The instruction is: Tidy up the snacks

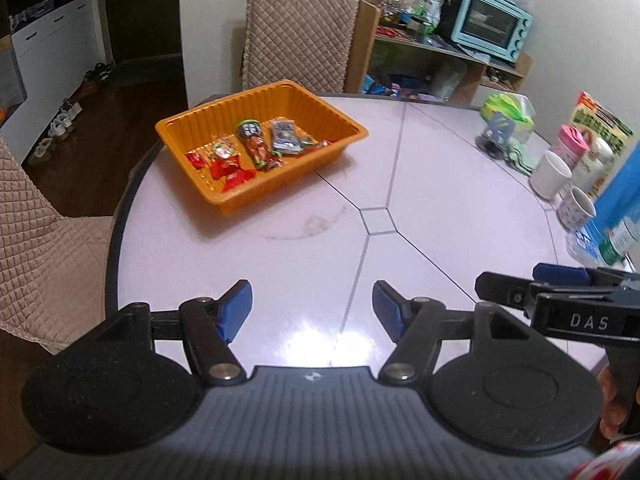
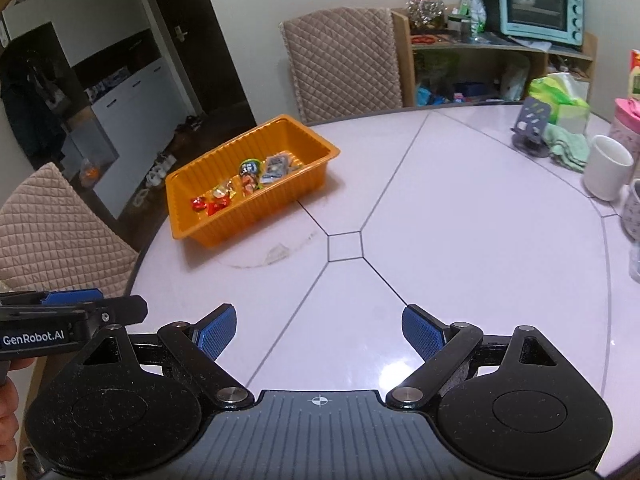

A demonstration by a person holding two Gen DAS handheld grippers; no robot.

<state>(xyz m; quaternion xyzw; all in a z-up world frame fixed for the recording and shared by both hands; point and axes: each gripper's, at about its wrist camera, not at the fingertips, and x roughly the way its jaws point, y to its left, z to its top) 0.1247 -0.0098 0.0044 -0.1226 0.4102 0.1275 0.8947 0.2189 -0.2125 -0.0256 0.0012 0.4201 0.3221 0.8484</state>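
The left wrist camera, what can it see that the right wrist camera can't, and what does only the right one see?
Only the left wrist view shows the blue box at the table's right edge, the green-and-white printed carton behind the cups, and the right tool poking in from the side. Only the right wrist view shows the left tool from the side, with its GenRobot.AI label. Both show the ribbed orange plastic tray of wrapped snacks, the round pale table, the plain white mug and the mint-blue toaster oven.
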